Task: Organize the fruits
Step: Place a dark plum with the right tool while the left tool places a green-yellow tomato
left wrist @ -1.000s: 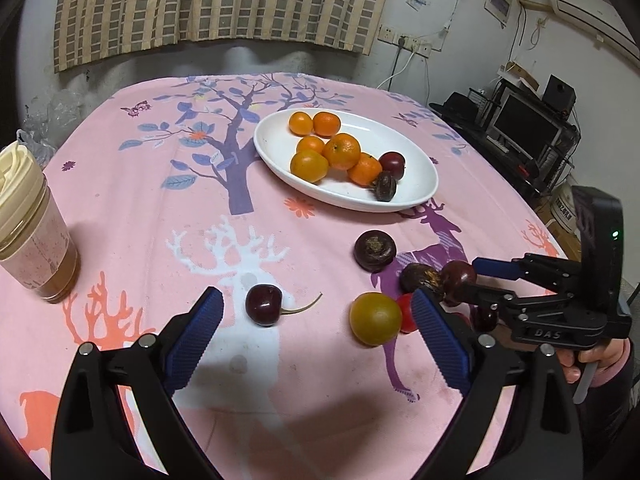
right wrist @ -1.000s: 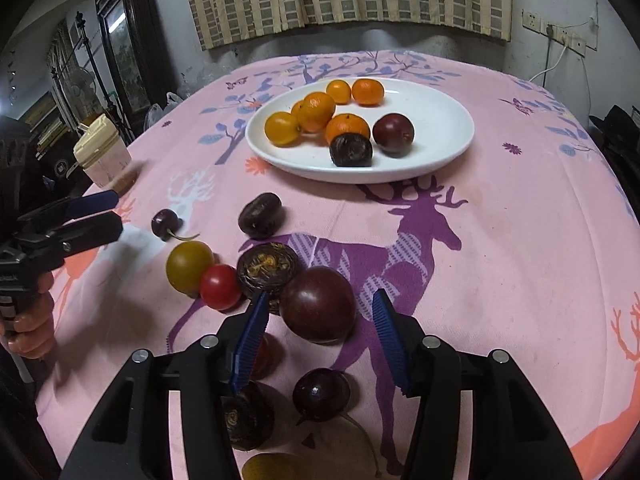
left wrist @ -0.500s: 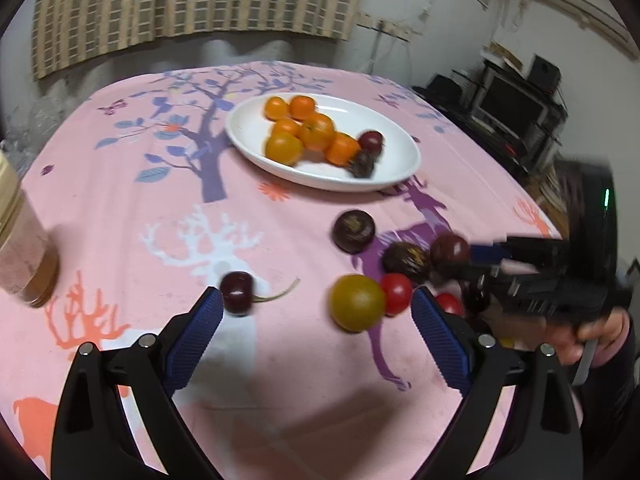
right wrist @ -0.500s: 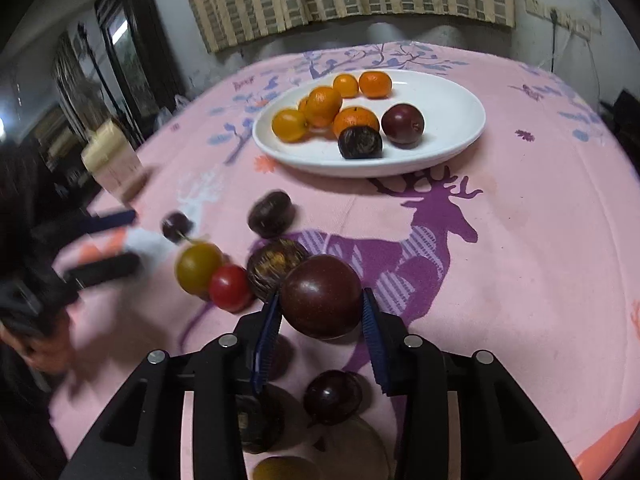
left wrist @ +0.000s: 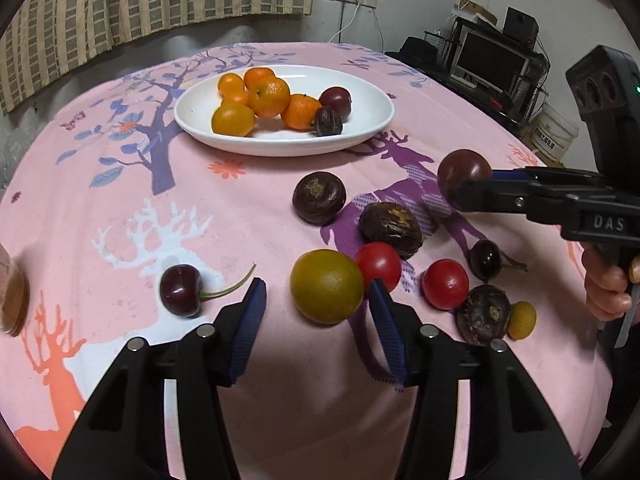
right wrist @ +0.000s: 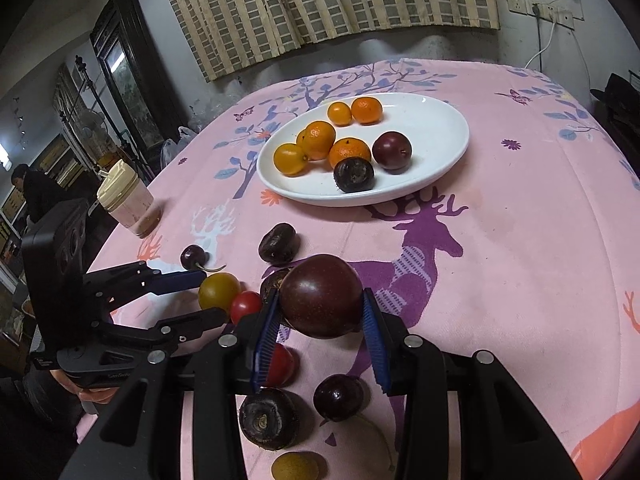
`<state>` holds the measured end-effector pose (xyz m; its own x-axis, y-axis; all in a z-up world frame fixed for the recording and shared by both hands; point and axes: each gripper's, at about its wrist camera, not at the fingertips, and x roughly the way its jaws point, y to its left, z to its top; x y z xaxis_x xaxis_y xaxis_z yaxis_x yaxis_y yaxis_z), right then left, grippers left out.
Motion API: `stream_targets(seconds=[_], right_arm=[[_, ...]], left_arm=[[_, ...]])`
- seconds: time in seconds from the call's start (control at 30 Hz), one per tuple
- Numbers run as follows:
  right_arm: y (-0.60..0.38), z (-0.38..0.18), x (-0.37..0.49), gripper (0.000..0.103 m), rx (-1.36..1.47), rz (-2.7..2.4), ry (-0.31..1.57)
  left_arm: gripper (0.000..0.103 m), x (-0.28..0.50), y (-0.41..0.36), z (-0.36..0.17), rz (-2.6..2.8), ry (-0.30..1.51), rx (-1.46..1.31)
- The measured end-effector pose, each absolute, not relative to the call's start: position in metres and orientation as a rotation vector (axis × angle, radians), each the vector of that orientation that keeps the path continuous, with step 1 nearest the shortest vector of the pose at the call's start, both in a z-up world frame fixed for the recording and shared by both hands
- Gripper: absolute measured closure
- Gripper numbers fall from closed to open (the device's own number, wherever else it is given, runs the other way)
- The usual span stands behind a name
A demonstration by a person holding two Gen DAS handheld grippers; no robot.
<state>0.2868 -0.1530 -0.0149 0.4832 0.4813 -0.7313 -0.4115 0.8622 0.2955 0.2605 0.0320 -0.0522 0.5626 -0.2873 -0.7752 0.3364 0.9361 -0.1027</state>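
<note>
A dark plum (right wrist: pixel 321 296) is clamped between the pads of the right gripper (right wrist: pixel 319 322) and held clear of the cloth (right wrist: pixel 520 240), the plate (right wrist: pixel 440 136) lying well ahead. A round yellow-green fruit (left wrist: pixel 327 286), with no evident long axis, sits between the tips of the left gripper (left wrist: pixel 316 300), whose jaws have just been closing but are seen short of contact, a cherry (left wrist: pixel 181 290) lying outside its left finger, stem pointed toward it. Both grippers are pitched steeply downward.

A white oval plate (left wrist: pixel 372 128) sits toward the far side of the pink printed tablecloth (left wrist: pixel 120 200), with small round orange citrus fruits (left wrist: pixel 269 97) on its left part and a dark round plum (left wrist: pixel 335 100) on its right. Nearer the camera, a yellow-green round fruit (left wrist: pixel 326 286) lies touching a red cherry tomato (left wrist: pixel 378 266) on its right, with a dark stemmed cherry (left wrist: pixel 181 290) well to its left. A lidded plastic cup (right wrist: pixel 126 198) stands near the table's left edge.
</note>
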Motion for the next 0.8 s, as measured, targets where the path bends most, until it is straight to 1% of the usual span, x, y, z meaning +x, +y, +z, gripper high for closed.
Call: stream_targets(seconds=[0.07,0.13,0.2,0.23,0.43,0.57,0.7,0.8], right_arm=[[-0.154,-0.013,0.286,0.062,0.084,0.541,0.909],[-0.155,-0.010,0.284,0.062,0.084,0.540,0.900],[-0.156,-0.009,0.283,0.062,0.079,0.535,0.891],[-0.155,-0.009,0.283,0.062,0.072,0.530,0.888],[-0.156,-0.014,0.284,0.062,0.063,0.518,0.891],[-0.158,-0.006,0.283,0.062,0.066,0.534,0.865],[-0.155,0.017,0.309,0.062,0.109,0.520,0.783],[-0.151,0.022,0.341,0.062,0.080,0.428,0.712]], left_arm=[[0.050,0.262,0.032,-0.054,-0.389,0.911,0.039],[0.054,0.263,0.032,-0.054,-0.401,0.912,0.029],[0.062,0.264,0.033,-0.054,-0.403,0.908,0.023],[0.064,0.264,0.033,-0.055,-0.397,0.908,0.020],[0.065,0.260,0.037,-0.051,-0.387,0.911,0.008],[0.065,0.258,0.048,-0.020,-0.386,0.843,-0.010],[0.065,0.293,0.048,0.020,-0.361,0.769,0.018],[0.065,0.335,0.040,0.029,-0.332,0.754,0.036]])
